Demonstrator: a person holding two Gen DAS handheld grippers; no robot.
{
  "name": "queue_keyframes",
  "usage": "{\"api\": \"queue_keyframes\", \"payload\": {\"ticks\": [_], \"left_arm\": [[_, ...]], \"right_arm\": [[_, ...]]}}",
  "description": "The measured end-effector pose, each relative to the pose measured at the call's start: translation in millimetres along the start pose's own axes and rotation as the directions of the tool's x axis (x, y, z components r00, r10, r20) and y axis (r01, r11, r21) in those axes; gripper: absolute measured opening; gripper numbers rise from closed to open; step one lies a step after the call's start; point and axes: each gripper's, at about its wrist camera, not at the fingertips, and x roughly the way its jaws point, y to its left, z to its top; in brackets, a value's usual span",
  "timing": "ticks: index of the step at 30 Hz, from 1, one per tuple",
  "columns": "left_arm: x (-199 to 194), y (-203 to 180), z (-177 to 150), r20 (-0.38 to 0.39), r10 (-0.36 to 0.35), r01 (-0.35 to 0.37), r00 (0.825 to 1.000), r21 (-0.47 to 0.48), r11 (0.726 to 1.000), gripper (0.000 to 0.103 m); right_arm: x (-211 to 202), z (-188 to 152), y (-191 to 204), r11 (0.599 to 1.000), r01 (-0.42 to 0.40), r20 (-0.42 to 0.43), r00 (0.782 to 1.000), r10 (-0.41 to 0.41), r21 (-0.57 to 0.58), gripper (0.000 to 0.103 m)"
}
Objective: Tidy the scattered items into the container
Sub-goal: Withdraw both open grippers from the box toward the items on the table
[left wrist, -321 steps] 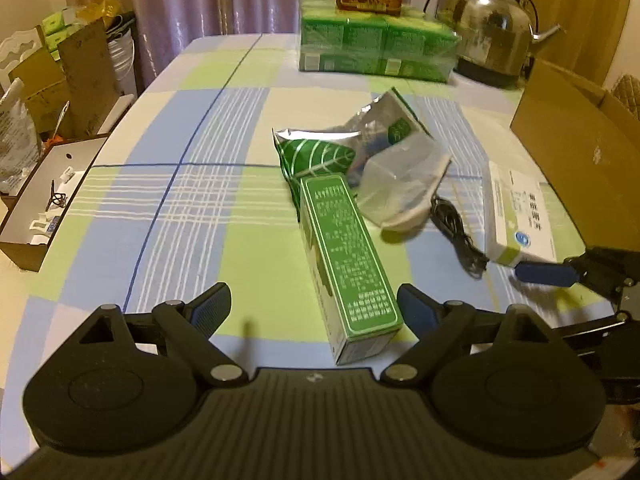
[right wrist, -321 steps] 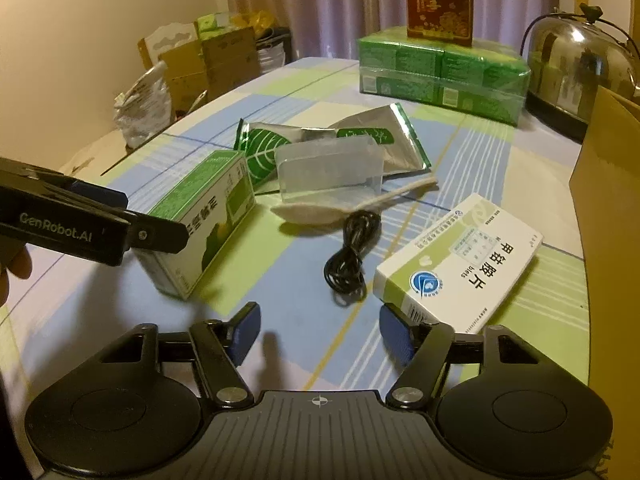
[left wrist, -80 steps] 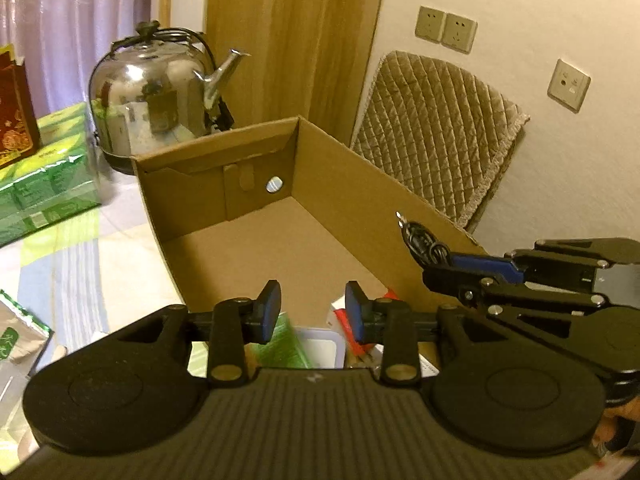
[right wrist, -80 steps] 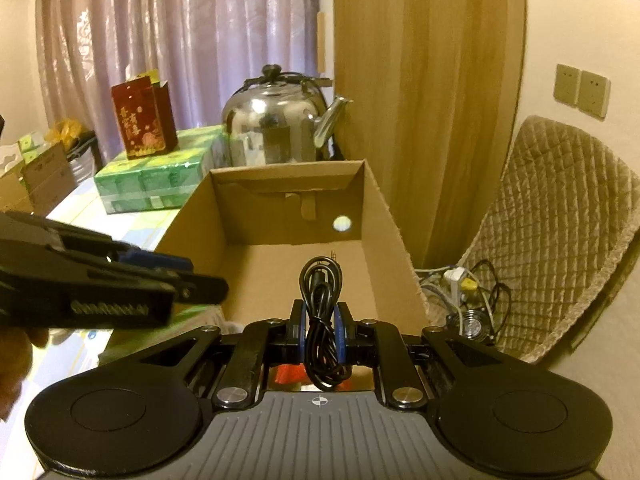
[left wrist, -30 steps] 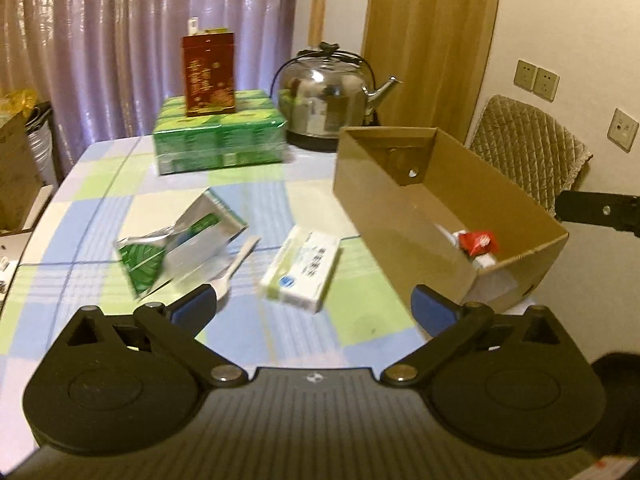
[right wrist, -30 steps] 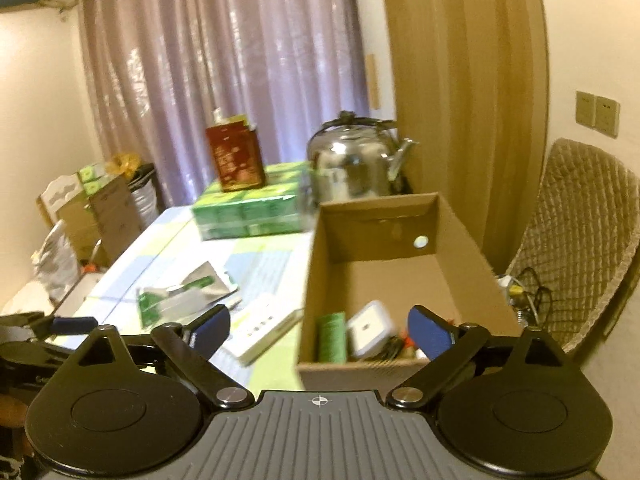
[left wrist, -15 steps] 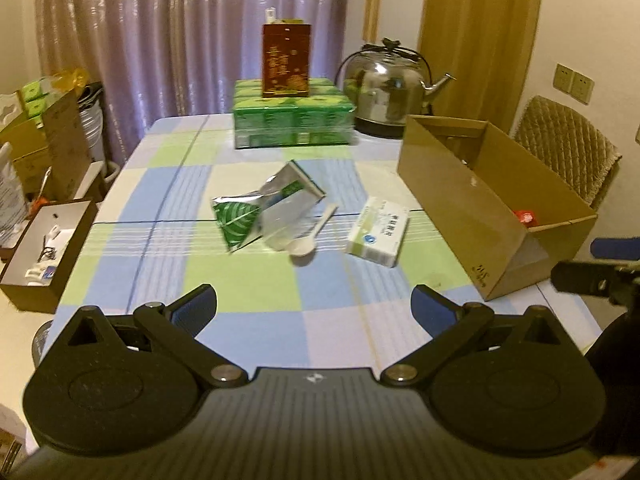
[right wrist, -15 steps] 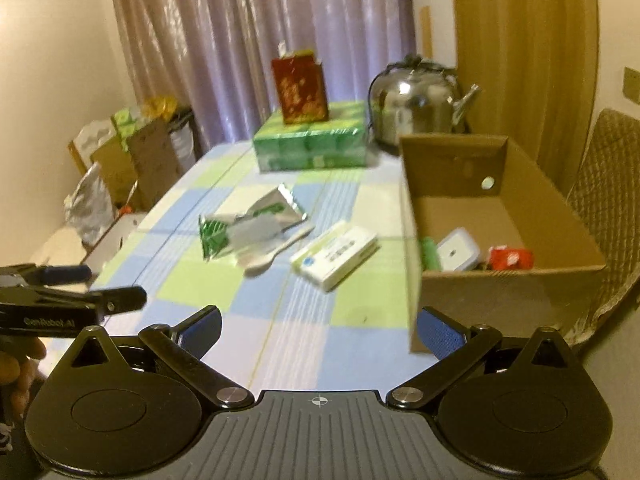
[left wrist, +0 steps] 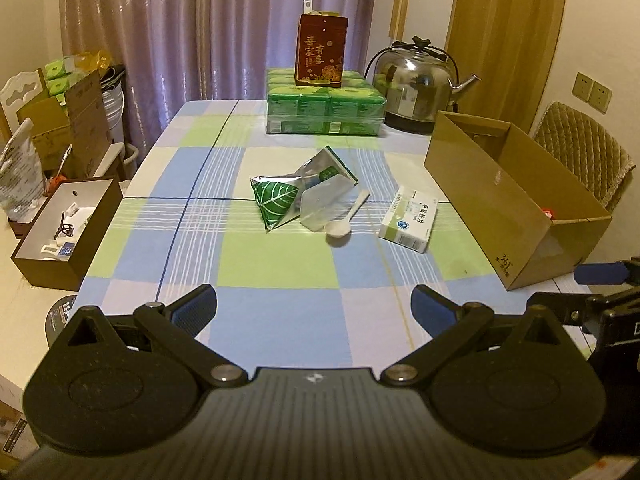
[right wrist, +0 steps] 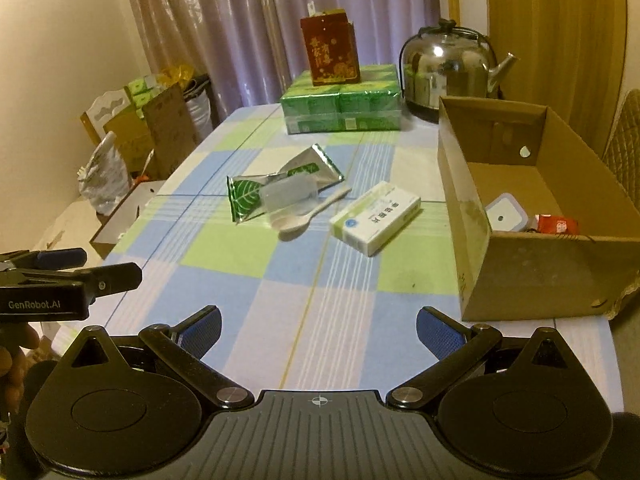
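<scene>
While both our left gripper point(left wrist: 314, 306) and right gripper point(right wrist: 318, 328) hang wide open and empty over the near table edge, the white medicine box point(right wrist: 375, 218) lies ahead (long axis slanting toward the cardboard box point(right wrist: 532, 280)), nearer our right, spoon point(right wrist: 308, 219) and foil pouch point(right wrist: 276, 184) beyond.

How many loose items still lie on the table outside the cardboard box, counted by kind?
Foil pouch: 1
Clear plastic tub: 1
Spoon: 1
Medicine carton: 1
Total: 4, all outside the cardboard box. The green packs, red carton and kettle at the far end are not counted.
</scene>
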Motion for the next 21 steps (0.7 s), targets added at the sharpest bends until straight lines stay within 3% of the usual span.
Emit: {"api": "queue_keyframes", "payload": {"ticks": [21], "left_arm": [[14, -3, -6, -0.037, -0.034, 0.034, 0.999, 0.004, 0.999, 0.102]], "right_arm": [[10, -6, -2, 1.0, 0.014, -0.033, 0.999, -0.014, 0.02, 0.101]]}}
